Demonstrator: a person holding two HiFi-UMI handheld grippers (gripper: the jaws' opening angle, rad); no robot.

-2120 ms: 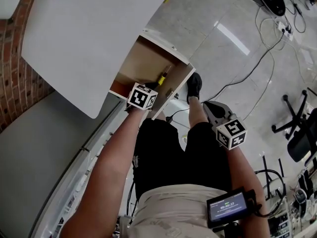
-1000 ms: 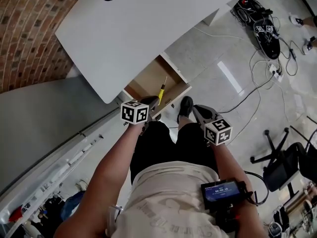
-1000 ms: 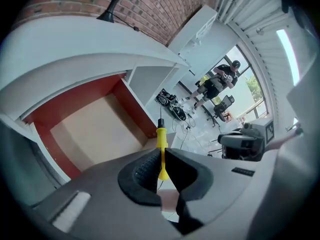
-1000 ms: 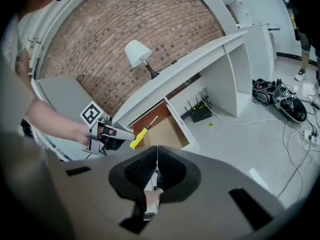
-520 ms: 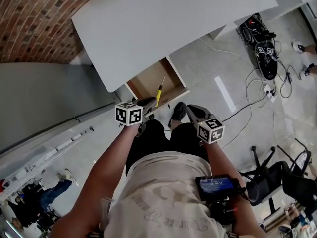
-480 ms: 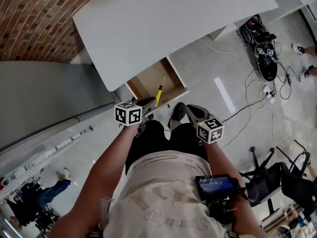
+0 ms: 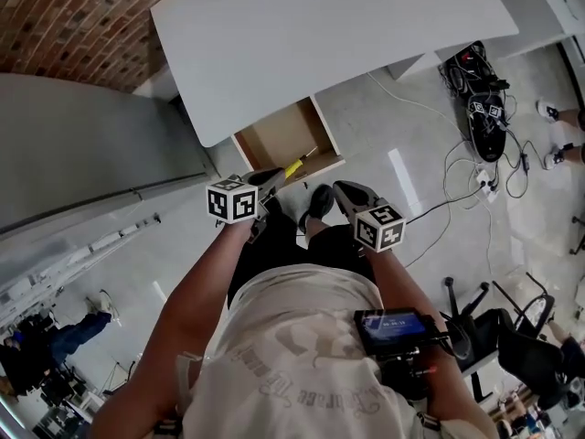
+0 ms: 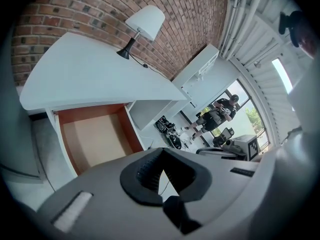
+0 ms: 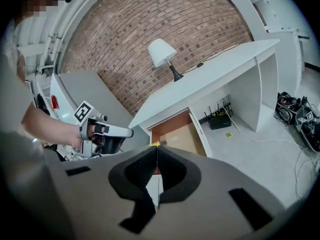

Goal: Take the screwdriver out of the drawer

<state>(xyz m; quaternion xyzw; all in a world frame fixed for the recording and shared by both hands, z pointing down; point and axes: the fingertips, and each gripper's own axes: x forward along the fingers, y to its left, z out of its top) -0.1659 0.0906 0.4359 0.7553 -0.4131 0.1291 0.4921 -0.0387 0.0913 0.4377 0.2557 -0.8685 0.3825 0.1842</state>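
A yellow-handled screwdriver (image 7: 297, 164) slants over the front edge of the open wooden drawer (image 7: 274, 135) under the white desk (image 7: 347, 26). It sits just past the tips of my left gripper (image 7: 274, 176). The left jaws have just been closing, and in the left gripper view the left gripper (image 8: 162, 152) is shut with nothing showing between its pads. The drawer (image 8: 95, 139) looks bare there. My right gripper (image 7: 340, 188) hangs shut beside it, holding nothing. In the right gripper view a yellow bit of the screwdriver (image 9: 154, 144) peeks above the right gripper (image 9: 156, 148), apart from the left gripper (image 9: 131, 132).
A white lamp (image 9: 162, 51) stands on the desk before a brick wall (image 7: 82, 7). Cables and a power strip (image 7: 480, 71) lie on the floor to the right, with an office chair (image 7: 512, 337) nearer. The person's shoe (image 7: 317, 201) is below the drawer. People (image 8: 215, 116) stand far off.
Both grippers have risen away from the drawer. The screwdriver, upright above the left gripper before, now slants to the right over the drawer's front edge.
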